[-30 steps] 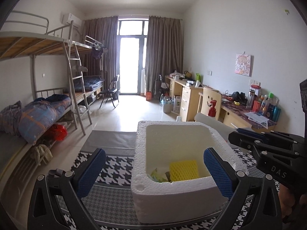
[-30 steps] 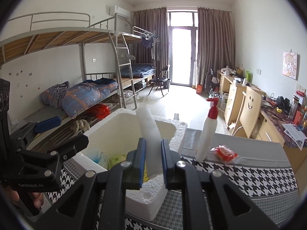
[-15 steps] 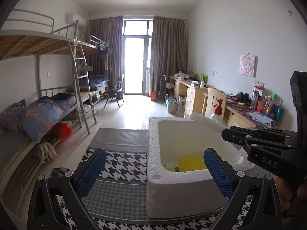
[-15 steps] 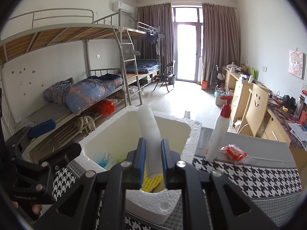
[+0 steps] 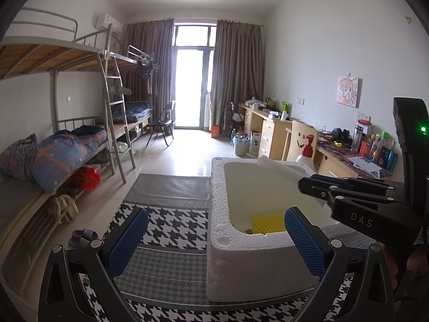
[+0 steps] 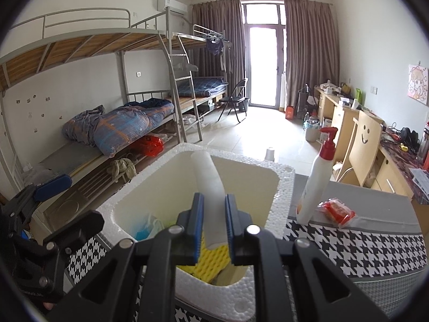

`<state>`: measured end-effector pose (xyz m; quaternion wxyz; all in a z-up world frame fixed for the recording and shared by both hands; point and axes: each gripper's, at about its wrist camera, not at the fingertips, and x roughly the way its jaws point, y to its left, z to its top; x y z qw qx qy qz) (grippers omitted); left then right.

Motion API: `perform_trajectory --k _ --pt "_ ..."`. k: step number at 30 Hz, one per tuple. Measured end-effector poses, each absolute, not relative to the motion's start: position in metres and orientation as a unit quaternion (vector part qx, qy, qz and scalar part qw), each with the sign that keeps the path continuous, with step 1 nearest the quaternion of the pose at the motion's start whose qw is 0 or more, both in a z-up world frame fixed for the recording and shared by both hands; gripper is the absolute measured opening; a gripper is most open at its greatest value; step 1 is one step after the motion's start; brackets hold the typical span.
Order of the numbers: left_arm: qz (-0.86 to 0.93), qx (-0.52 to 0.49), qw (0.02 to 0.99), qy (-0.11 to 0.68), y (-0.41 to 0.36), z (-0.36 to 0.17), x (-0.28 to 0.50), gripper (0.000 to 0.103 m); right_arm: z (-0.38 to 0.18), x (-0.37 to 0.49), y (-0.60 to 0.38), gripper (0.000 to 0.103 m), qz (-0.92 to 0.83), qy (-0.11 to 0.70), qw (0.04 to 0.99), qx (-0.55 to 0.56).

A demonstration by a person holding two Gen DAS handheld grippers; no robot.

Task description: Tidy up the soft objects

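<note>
the white foam roll (image 6: 210, 187) is clamped near its lower end between the pads of the right gripper (image 6: 212, 230), and its long axis runs up and away from the fingers, slightly bent, toward the far wall of the foam box (image 6: 281, 196). the held end is seen above the yellow sponge (image 6: 209, 260) that lies on the box floor, so the roll is judged to be already over the opening, with a lowering and a release left to do. a bluish bag (image 6: 146, 229) is lodged in the near-left corner of the box. the left gripper (image 5: 214, 241) is held beside the box with its fingers wide apart and nothing between them; the right one is nearer to the roll. farther off, a pump bottle (image 6: 316, 182) and a red packet (image 6: 336, 210) stand on the checked cloth (image 6: 348, 247), outside the box.
</note>
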<state>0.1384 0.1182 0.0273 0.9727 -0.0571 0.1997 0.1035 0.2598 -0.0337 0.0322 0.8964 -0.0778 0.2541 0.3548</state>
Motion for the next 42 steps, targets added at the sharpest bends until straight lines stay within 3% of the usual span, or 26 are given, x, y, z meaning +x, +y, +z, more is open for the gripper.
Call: perform_trajectory --k 4,8,15,20,23,42 --pt "0.102 -0.056 0.973 0.198 0.117 0.028 0.137 0.102 0.030 0.264 -0.034 0.027 0.363 0.269 0.890 -0.064" --pt "0.101 -0.056 0.973 0.199 0.117 0.028 0.137 0.102 0.030 0.266 -0.039 0.063 0.365 0.273 0.889 -0.047" --pt "0.098 -0.052 0.974 0.196 0.114 0.031 0.132 0.102 0.035 0.258 -0.040 0.068 0.372 0.265 0.888 -0.049" --pt "0.095 -0.048 0.975 0.192 0.109 0.034 0.128 0.102 0.043 0.246 -0.049 0.090 0.386 0.242 0.889 -0.044" --pt "0.093 -0.046 0.976 0.190 0.104 0.036 0.125 0.102 0.048 0.241 -0.057 0.095 0.378 0.229 0.896 -0.044" --pt "0.079 -0.040 0.981 0.173 0.081 0.048 0.109 0.102 0.054 0.221 -0.100 0.096 0.347 0.208 0.914 -0.017"
